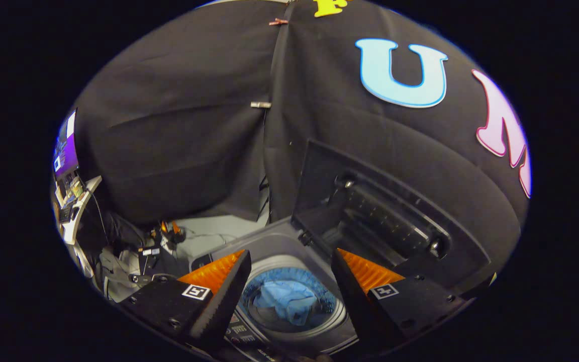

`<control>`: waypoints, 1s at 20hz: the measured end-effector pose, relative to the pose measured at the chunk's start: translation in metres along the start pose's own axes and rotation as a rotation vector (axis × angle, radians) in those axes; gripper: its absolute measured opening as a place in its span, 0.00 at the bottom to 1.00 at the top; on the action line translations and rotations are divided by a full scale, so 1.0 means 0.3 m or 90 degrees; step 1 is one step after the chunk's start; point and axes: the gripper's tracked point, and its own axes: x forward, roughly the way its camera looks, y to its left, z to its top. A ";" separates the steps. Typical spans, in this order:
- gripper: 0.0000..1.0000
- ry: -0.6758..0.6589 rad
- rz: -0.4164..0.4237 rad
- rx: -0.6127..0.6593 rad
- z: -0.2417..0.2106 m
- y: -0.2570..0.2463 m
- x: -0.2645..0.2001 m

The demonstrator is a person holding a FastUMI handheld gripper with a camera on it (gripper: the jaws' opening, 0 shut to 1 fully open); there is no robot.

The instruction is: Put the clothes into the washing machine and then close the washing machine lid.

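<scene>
**Clothes in drum, lid up, gripper empty**

With the lid raised, the blue clothes (pixel 287 300) are seen lying bunched at the bottom of the drum of the washing machine (pixel 274 251), framed by the round drum opening. The garment is viewed through the gap between the two fingers, below and just beyond their tips. No contact between cloth and fingers is seen.

The gripper (pixel 290 261) is held spread wide above the opening, nothing gripped; the fingers (pixel 219 296) are parted to either side of the drum mouth. A square marker tag is carried on each finger body.

The washing machine lid (pixel 375 211) is stood open, tilted back against the black cloth wall (pixel 179 125), just beyond the right finger. Its dark inner panel is turned toward the camera, and the hinge is seen at the rear edge of the tub. A strip of control panel (pixel 242 329) is glimpsed on the near rim of the machine, partly hidden by the left finger; detail there is too blurred to be made out.

Further left, beyond the machine, a cluttered pile of gear and cables (pixel 161 241) is lying on the floor, possibly another gripper unit among it. A lit screen (pixel 65 148) on a light-coloured stand is set well apart at the far left.
</scene>
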 end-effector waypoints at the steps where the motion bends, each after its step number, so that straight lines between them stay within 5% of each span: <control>1: 1.00 -0.022 -0.013 0.009 0.031 -0.023 -0.009; 9: 0.99 -0.136 -0.146 0.124 0.175 -0.259 -0.053; 20: 0.99 -0.206 -0.346 0.141 0.235 -0.575 -0.109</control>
